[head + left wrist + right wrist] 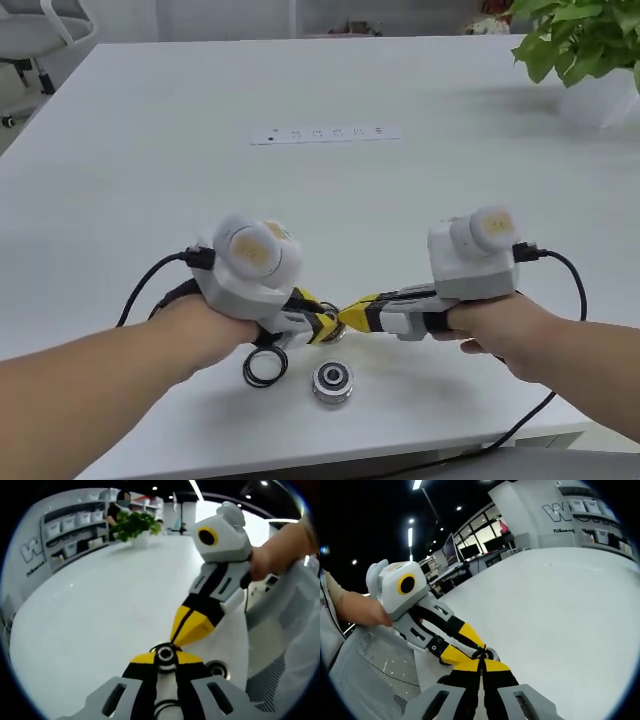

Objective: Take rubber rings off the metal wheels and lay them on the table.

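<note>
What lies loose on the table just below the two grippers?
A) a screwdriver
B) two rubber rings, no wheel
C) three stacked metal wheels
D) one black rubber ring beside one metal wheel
D: in the head view a black rubber ring lies flat on the table beside a metal wheel, the two apart.

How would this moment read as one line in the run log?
left gripper: shut on held wheel | right gripper: shut at its rim | table: loose rubber ring, second wheel
</note>
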`<action>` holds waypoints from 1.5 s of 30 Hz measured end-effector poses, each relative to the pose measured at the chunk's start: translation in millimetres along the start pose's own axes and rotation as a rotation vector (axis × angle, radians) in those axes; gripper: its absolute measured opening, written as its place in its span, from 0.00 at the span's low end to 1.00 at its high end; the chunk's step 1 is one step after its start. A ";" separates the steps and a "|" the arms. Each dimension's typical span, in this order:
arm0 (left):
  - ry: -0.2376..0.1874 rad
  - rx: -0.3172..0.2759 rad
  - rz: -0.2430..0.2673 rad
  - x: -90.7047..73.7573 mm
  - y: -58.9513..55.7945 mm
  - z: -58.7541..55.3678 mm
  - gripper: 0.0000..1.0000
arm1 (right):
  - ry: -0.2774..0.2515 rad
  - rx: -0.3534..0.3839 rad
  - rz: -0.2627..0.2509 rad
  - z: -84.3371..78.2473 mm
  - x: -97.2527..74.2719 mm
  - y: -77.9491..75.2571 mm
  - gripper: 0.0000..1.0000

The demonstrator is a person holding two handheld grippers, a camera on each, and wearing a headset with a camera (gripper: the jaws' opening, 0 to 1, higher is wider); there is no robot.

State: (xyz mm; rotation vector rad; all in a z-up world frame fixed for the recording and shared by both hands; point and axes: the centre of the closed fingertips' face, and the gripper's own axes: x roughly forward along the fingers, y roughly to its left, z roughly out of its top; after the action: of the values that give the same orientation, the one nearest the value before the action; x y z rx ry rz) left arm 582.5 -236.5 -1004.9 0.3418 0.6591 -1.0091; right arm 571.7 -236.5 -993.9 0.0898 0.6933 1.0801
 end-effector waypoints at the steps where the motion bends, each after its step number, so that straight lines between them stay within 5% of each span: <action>1: 0.003 0.001 -0.002 -0.6 -0.4 -0.4 0.14 | -0.005 -0.001 0.004 1.4 -0.5 1.6 0.00; 8: -0.012 0.026 -0.011 -13.4 -0.1 5.5 0.13 | -0.016 -0.002 0.007 5.4 -2.9 3.9 0.00; 25: -0.089 0.059 -0.033 -63.4 -6.3 17.7 0.36 | -0.024 -0.016 0.042 21.6 -3.9 27.6 0.00; 45: -0.121 0.034 -0.005 -115.4 -9.1 -10.3 0.61 | 0.023 -0.027 0.130 21.5 20.7 59.2 0.00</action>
State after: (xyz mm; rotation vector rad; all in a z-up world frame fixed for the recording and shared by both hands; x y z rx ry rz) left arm 529.1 -158.5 -937.3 0.3065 0.5343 -1.0384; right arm 543.5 -184.7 -963.6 0.1006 0.7003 1.2166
